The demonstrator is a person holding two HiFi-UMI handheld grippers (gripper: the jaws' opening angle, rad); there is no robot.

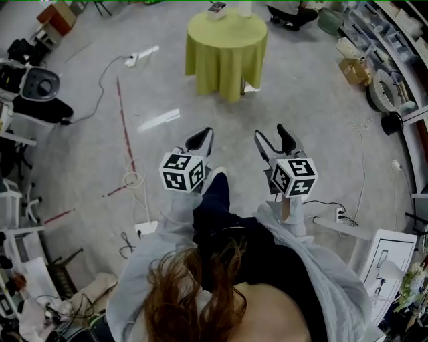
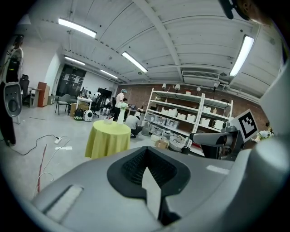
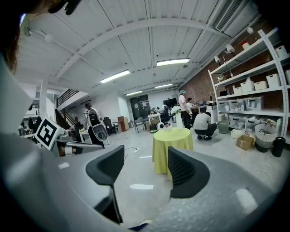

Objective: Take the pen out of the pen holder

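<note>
A round table (image 1: 224,53) under a yellow-green cloth stands some way ahead on the grey floor, also in the left gripper view (image 2: 108,138) and the right gripper view (image 3: 171,145). Small things stand on its top, among them a white vase (image 1: 245,8) and a small white box (image 1: 217,8). I cannot make out a pen or a pen holder at this distance. My left gripper (image 1: 202,135) (image 2: 145,152) is held level in the air with its pads together and nothing in them. My right gripper (image 1: 269,131) (image 3: 146,154) is beside it, jaws wide apart and empty.
A power strip with cables (image 1: 140,57) and a red tape line (image 1: 124,120) lie on the floor to the left. Shelves with bins (image 1: 388,53) line the right side, a white cabinet (image 1: 384,257) stands near right. People (image 3: 202,124) are behind the table.
</note>
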